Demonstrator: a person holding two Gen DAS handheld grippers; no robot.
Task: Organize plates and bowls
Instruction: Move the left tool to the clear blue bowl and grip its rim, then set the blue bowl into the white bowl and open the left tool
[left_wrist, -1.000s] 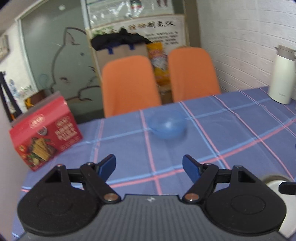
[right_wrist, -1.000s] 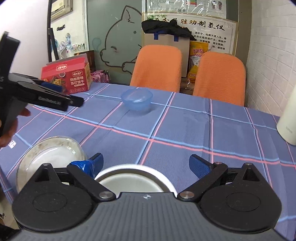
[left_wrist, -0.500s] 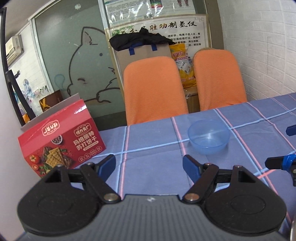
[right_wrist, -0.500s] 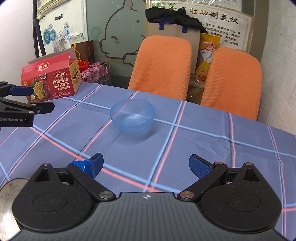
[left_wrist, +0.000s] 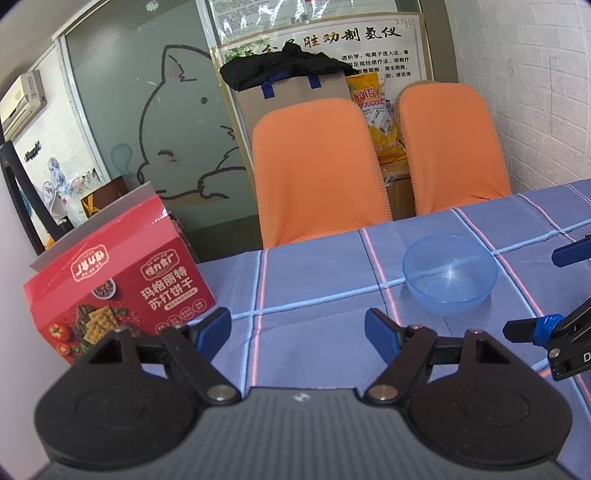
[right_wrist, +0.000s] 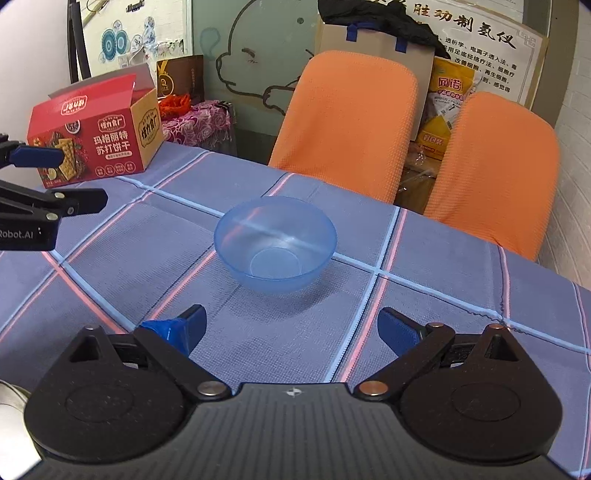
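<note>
1. Both grippers are hovering above the table with their jaws spread wide, and neither is holding anything.
2. Left gripper (left_wrist: 297, 328) is pointing across the blue plaid tablecloth (left_wrist: 317, 343); only bare cloth is lying between its blue-padded fingertips (left_wrist: 216, 325).
3. Right gripper (right_wrist: 291, 328) is facing the translucent blue plastic bowl (right_wrist: 275, 243) almost head-on. That bowl is sitting upright and empty just ahead of the gap between this gripper's fingertips, not touching either one.
4. From the left gripper, the same bowl (left_wrist: 450, 275) is standing ahead and to the right, beyond its right fingertip and well clear of it.
5. Blue tape is wrapping the left fingertip (right_wrist: 173, 330) of the right gripper.
6. Each gripper is appearing in the other's view: the right gripper's fingers are entering at the right edge of the left wrist view, and the left gripper's fingers at the left edge of the right wrist view.
7. An open red cracker box (left_wrist: 114, 288) is standing on the cloth ahead and to the left of the left gripper, near the table edge.
8. Two orange chairs (right_wrist: 347, 125) are standing at the far side of the table, beyond the bowl.
9. A pale curved rim (right_wrist: 11, 397) is showing at the lower left of the right wrist view; what it belongs to cannot be told.
</note>
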